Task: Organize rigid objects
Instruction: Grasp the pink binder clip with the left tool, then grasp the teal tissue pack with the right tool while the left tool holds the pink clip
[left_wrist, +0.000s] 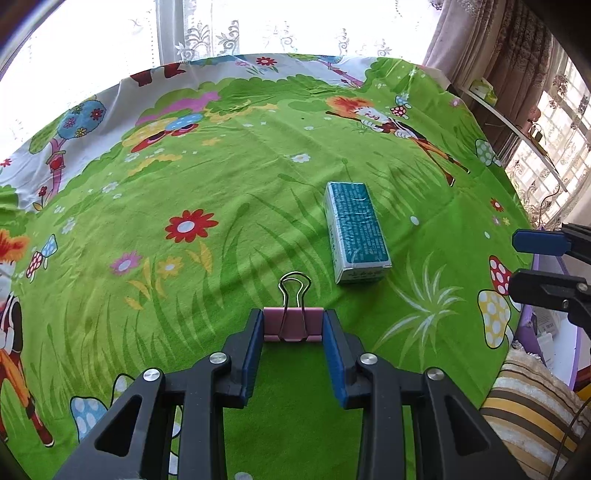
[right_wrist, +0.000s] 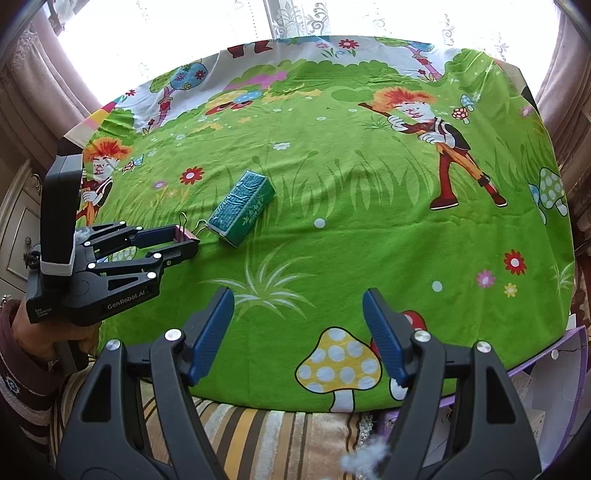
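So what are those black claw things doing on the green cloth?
A person holds two grabber tools. The left gripper has pinched a pink binder clip that lies on the cartoon tablecloth. A teal box lies just beyond the clip, apart from it. The right gripper is open and empty, near the table's front edge.

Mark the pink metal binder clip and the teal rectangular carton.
pink metal binder clip (left_wrist: 293, 324), left wrist view, on its pink body.
teal rectangular carton (left_wrist: 355, 223), left wrist view, on its top face.
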